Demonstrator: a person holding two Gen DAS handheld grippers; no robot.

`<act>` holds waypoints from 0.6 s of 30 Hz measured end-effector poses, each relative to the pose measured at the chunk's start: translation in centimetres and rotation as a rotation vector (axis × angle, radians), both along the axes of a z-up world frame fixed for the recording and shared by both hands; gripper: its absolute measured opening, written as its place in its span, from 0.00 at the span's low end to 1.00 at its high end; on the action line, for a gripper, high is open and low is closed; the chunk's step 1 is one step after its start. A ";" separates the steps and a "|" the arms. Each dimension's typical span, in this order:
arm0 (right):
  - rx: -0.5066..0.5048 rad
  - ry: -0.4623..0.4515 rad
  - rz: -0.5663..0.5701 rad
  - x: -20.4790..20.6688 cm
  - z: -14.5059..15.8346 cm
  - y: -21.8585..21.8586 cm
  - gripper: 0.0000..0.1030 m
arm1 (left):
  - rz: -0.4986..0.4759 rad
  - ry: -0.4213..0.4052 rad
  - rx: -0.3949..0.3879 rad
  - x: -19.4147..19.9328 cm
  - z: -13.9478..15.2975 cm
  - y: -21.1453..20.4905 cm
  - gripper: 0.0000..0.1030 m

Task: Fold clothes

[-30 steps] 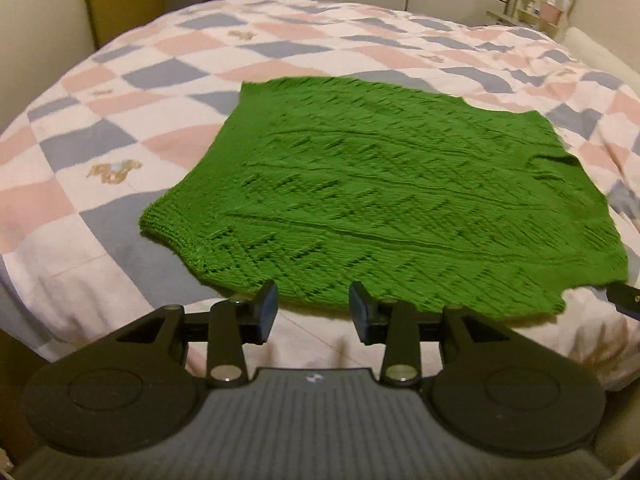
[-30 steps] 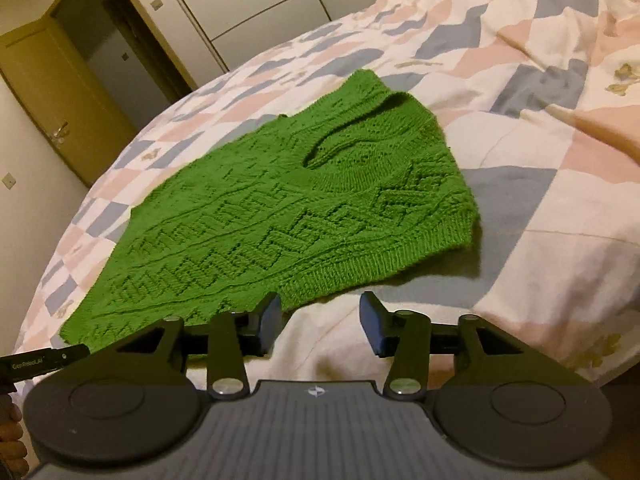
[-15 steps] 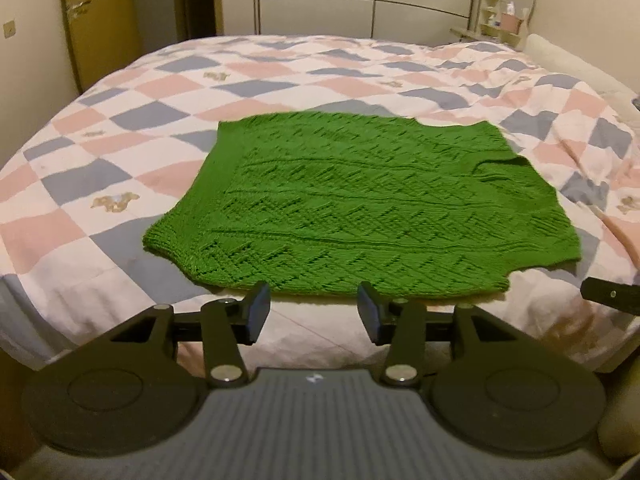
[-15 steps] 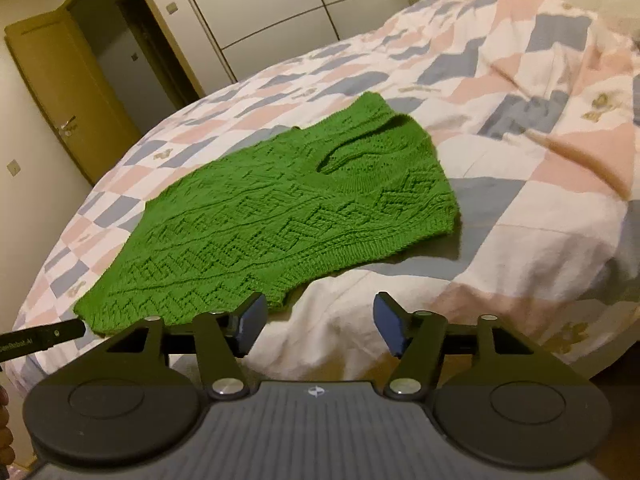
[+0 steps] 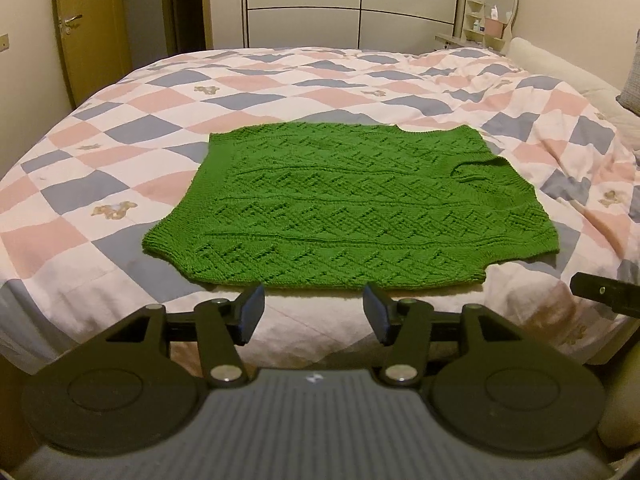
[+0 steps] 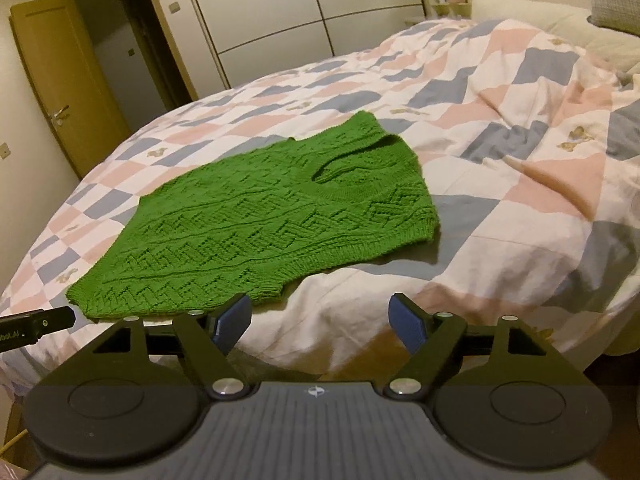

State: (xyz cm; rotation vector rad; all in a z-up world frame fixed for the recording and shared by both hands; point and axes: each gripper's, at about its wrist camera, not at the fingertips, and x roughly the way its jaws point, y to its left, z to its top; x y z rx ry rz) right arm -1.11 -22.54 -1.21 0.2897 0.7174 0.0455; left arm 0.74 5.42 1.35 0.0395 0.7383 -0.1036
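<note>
A green knitted sleeveless sweater (image 5: 352, 204) lies flat on the bed, hem to the left and neckline to the right. It also shows in the right wrist view (image 6: 260, 224). My left gripper (image 5: 314, 312) is open and empty, just short of the sweater's near edge. My right gripper (image 6: 320, 322) is open and empty, off the bed's near edge, to the right of the sweater's near corner. The tip of the other gripper shows at the edge of each view.
The bed has a checked pink, grey and white quilt (image 5: 120, 152). White wardrobe doors (image 5: 352, 4) stand behind it, a wooden door (image 6: 56, 92) at the left, a small shelf with a mirror (image 5: 496, 8) and pillows (image 6: 552, 28) at the right.
Both grippers have pulled back and up from the sweater, so more of the bed and room shows. Both jaws have opened wider. The sweater has not moved.
</note>
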 end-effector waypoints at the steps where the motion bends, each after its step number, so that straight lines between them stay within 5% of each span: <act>1: -0.001 0.002 0.000 0.1 0.0 0.1 0.76 | 0.000 0.003 -0.001 0.0 -0.1 0.0 0.49; 18: -0.032 0.064 -0.006 2.4 -1.0 0.2 0.76 | 0.000 0.036 -0.018 2.3 -1.1 0.6 0.54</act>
